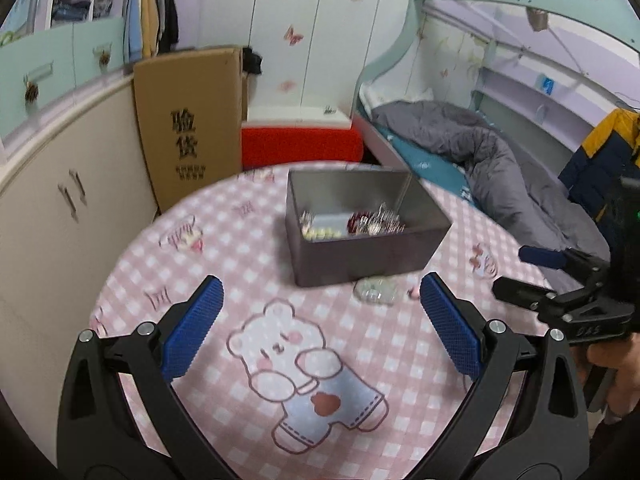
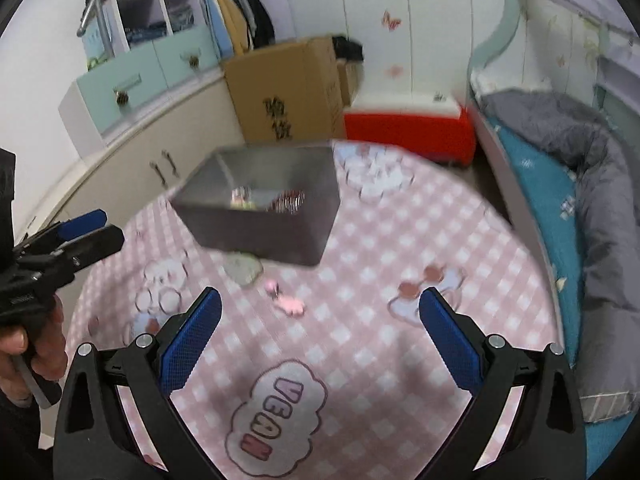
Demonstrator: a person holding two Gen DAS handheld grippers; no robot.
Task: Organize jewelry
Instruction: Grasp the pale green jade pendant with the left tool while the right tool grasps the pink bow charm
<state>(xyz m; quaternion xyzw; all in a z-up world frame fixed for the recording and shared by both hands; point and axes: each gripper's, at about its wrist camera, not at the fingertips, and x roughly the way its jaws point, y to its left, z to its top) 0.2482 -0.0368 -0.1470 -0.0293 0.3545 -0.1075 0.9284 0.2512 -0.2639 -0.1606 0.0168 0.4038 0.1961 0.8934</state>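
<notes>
A dark open box (image 1: 360, 256) stands at the far side of the round table with the pink checked cloth (image 1: 224, 248). Shiny jewelry (image 1: 372, 222) and pale beads lie inside it. In front of the box on the cloth lie a pale beaded piece (image 1: 374, 292) and a small pink piece (image 1: 414, 293). My left gripper (image 1: 320, 292) hovers open over the bear print, short of these pieces. My right gripper (image 2: 320, 304) is open too, above the cloth (image 2: 400, 240), with the pink piece (image 2: 286, 300) between and beyond its fingers and the box (image 2: 260, 236) farther off.
A cardboard carton (image 1: 188, 128) and a red stool (image 1: 300, 146) stand behind the table. A cream cabinet (image 1: 60, 208) runs along the left, and a bed with a grey quilt (image 1: 492, 160) lies to the right. A hand (image 2: 36, 352) holds the other gripper's handle.
</notes>
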